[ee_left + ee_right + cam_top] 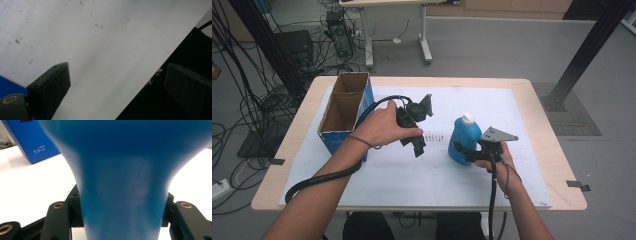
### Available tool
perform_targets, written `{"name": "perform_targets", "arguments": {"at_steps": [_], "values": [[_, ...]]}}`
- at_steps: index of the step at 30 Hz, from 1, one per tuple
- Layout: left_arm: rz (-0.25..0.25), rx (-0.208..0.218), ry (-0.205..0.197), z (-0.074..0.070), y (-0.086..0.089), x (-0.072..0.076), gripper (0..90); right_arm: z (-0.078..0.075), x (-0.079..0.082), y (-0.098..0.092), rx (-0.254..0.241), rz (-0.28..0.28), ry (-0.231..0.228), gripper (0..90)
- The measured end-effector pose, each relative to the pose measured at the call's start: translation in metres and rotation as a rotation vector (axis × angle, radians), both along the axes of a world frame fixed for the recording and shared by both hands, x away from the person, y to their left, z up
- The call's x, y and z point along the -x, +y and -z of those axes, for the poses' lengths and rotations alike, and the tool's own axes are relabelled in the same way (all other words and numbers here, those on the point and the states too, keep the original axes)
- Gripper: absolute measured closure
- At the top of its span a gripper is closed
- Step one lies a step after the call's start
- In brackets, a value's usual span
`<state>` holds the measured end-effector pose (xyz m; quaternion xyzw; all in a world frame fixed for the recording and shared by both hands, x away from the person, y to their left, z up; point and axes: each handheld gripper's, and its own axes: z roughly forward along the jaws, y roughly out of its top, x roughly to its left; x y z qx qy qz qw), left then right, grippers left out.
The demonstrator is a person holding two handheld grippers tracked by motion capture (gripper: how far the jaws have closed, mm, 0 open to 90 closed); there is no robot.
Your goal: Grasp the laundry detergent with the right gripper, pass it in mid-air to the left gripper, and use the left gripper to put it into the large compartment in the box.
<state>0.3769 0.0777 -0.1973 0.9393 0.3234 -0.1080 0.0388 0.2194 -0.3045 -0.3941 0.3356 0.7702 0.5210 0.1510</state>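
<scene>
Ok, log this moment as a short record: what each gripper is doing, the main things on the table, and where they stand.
right gripper: shut on the blue bottle, jaws pressed to its narrow waist
bottle: upright on the white mat, white cap on
left gripper: open, nothing between its jaws, held over the mat
cardboard box: open top, blue sides, at the mat's left edge
bottle and box: apart

Open white sheet [412,185] all along the near side of the blue bottle [463,136]. Left of the bottle, blocked by the left gripper [416,131] (jaws spread), with the open cardboard box [346,107] beyond. Behind the bottle, clear sheet up to the far table edge [422,80].
</scene>
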Motion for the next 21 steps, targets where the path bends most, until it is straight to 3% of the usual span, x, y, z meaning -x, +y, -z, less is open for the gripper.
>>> {"name": "perform_targets", "arguments": {"at_steps": [21], "values": [[0.003,0.0,-0.004,-0.0006,-0.0017,0.0005,6.9,0.0012,0.0017,0.0003,0.0,0.002,-0.01,43.2]]}}
